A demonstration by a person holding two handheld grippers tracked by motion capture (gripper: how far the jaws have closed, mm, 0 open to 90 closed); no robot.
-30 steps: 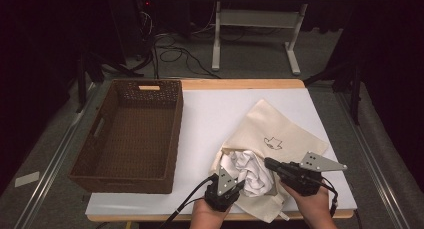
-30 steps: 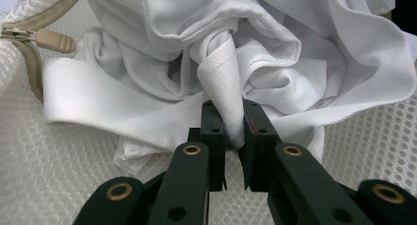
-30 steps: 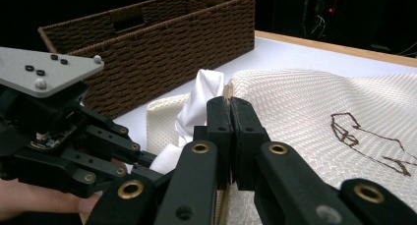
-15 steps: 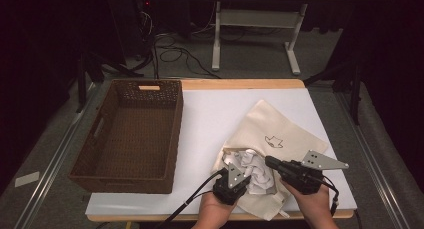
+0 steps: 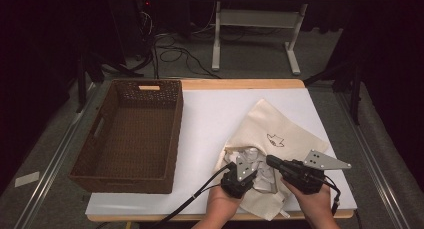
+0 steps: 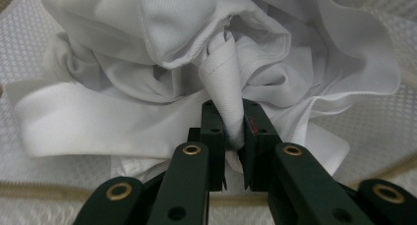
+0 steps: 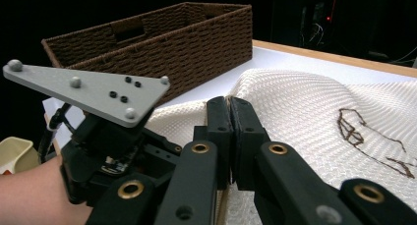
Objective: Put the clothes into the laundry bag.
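A fold of the white garment [image 6: 223, 77], bunched at the mouth of the cream mesh bag [image 5: 295, 126] on the desk [image 5: 210, 119], is pinched by the left tool [image 6: 234, 122], seemingly for stuffing inside, while the bag's edge appears clamped open by the pressed-together right tool [image 7: 230, 118].

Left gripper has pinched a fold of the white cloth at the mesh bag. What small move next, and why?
Probably draw the left gripper back toward the table's near edge, keeping its grip: its jaws clamp a fold of the white cloth, most of which lies bunched at the mesh bag mouth, while the shut right gripper pins the bag.
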